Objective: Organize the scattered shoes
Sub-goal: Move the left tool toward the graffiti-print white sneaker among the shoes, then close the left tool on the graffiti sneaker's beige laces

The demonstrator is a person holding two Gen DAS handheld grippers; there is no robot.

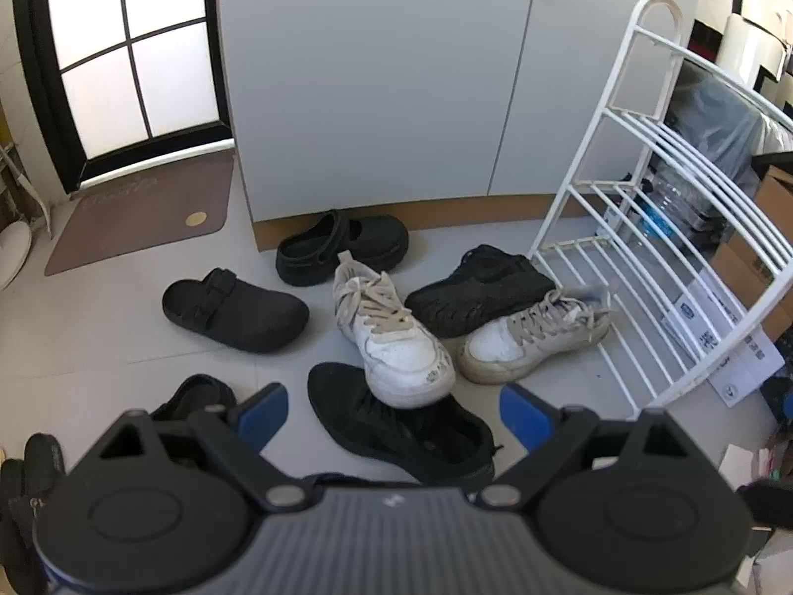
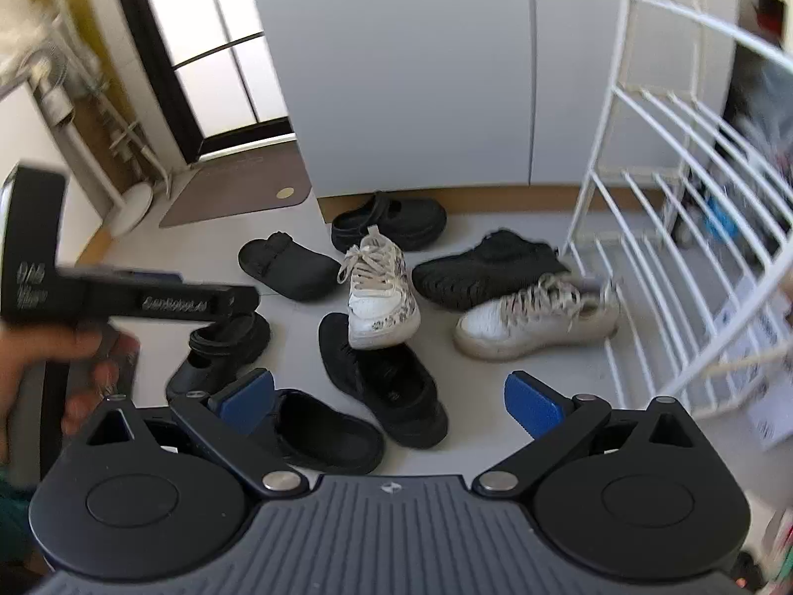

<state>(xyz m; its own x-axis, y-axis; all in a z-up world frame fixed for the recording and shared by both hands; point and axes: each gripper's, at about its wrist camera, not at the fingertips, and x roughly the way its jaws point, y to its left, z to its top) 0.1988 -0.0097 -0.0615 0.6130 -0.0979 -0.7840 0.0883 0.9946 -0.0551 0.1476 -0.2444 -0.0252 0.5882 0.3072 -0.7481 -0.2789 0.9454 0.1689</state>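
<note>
- Left gripper [image 1: 394, 409]: blue-padded jaws spread wide and empty, poised above the pile at lower centre of the left wrist view. The wide gap suits a shoe's width, so a first pick appears to be in preparation.
- Right gripper [image 2: 389, 399]: jaws equally wide, holding nothing, at lower centre of the right wrist view.
- A hand [image 2: 29, 362] at the left edge of that view grips the other tool's black handle.
- White lace-up leather sneaker [image 1: 391, 332]: centre frame, toe resting on the black mesh trainer [image 1: 396, 426]. It must come off first to free the trainer.
- Second white sneaker [image 1: 535, 337]: right of centre, touching the black ridged-sole shoe [image 1: 476, 292] behind it.
- Black rubber clogs: one [image 1: 233, 307] at centre left, one chunky-soled [image 1: 342, 248] against the grey cabinet [image 1: 371, 74].
- White wire shoe rack [image 1: 659, 228]: right of frame, shelves bare, just beside the pile. It is the likely destination; none of the shoes is on it yet.
</note>
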